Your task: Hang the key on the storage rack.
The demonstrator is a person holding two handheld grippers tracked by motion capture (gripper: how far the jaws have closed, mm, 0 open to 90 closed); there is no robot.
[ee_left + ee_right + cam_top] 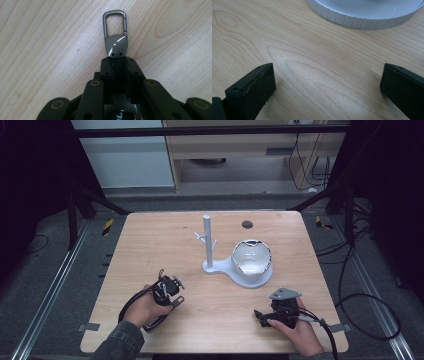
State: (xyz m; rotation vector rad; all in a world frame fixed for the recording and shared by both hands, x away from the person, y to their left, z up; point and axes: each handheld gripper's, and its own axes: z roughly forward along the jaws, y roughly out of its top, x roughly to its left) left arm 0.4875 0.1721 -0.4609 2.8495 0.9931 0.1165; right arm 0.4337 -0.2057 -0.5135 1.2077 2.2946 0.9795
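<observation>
A grey metal carabiner key clip lies flat on the wooden table. My left gripper is shut on the clip's solid lower end, and the clip's loop points away from the jaws. In the high view that left gripper sits at the table's front left in the person's hand. My right gripper stands open just above bare wood with nothing between its jaws; in the high view the right gripper is at the front right.
A white stand with an upright post and short pegs rises at the table's middle. A white bowl sits on its round base, just beyond my right gripper. A dark round hole marks the far edge.
</observation>
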